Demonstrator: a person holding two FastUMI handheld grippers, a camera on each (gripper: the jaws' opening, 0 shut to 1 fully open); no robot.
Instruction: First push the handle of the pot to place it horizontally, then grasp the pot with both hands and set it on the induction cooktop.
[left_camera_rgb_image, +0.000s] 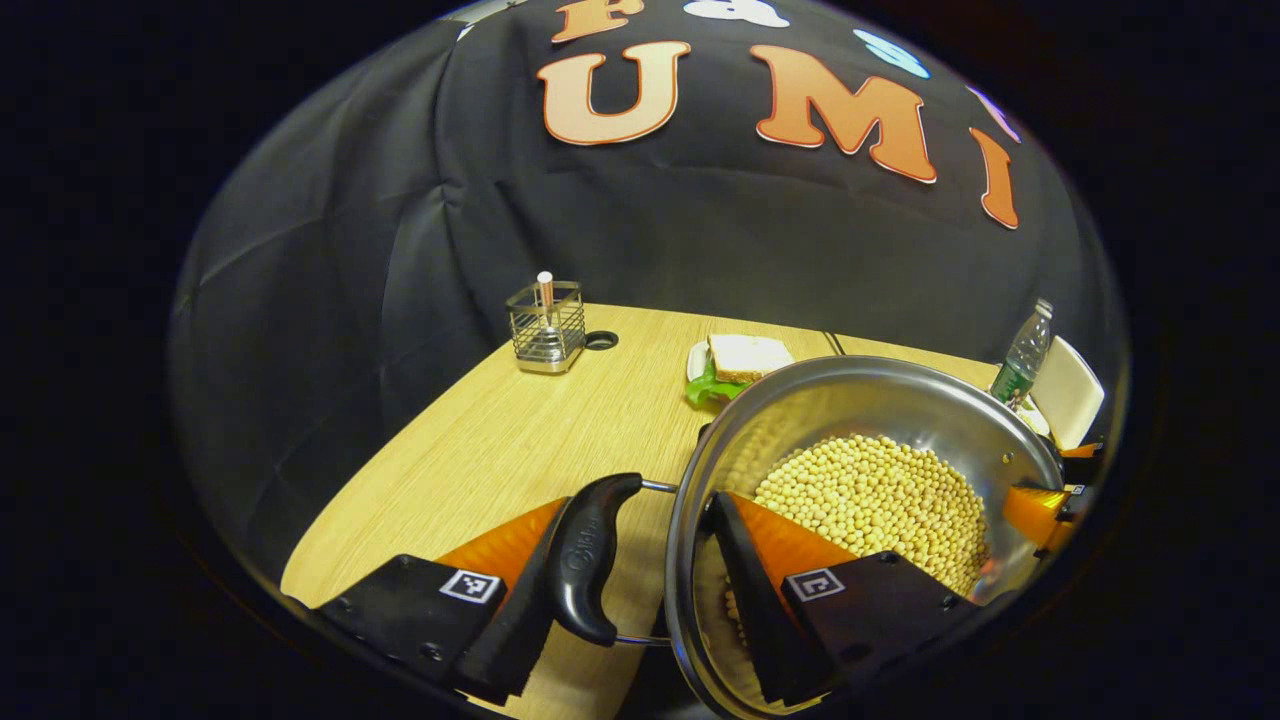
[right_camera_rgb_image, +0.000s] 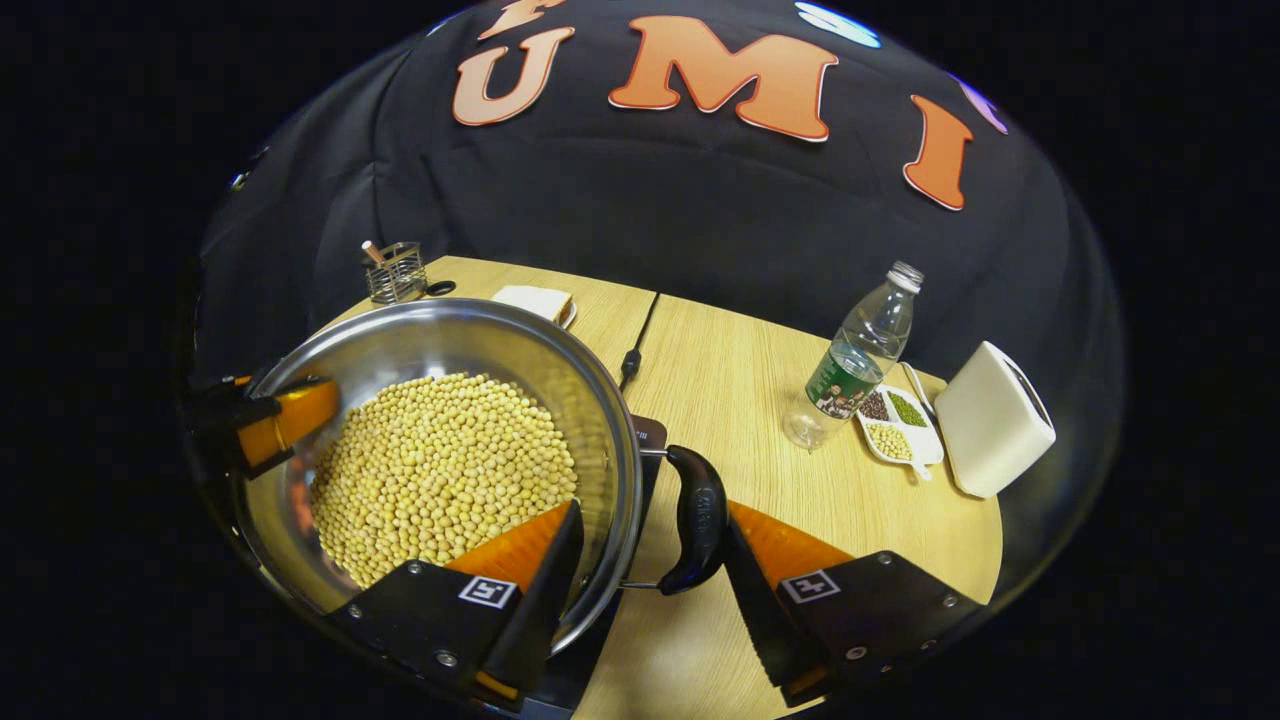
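Two curved handles (left_camera_rgb_image: 590, 555) on round steel pot (right_camera_rgb_image: 440, 340).

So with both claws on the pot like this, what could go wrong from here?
1. The pot is heaped with beans; any tilt could spill them.
2. Each claw, left claw and right claw, straddles only rim and handle, so the pot might slip or swing.
3. The bottle stands near the right side; a wide swing could topple it.
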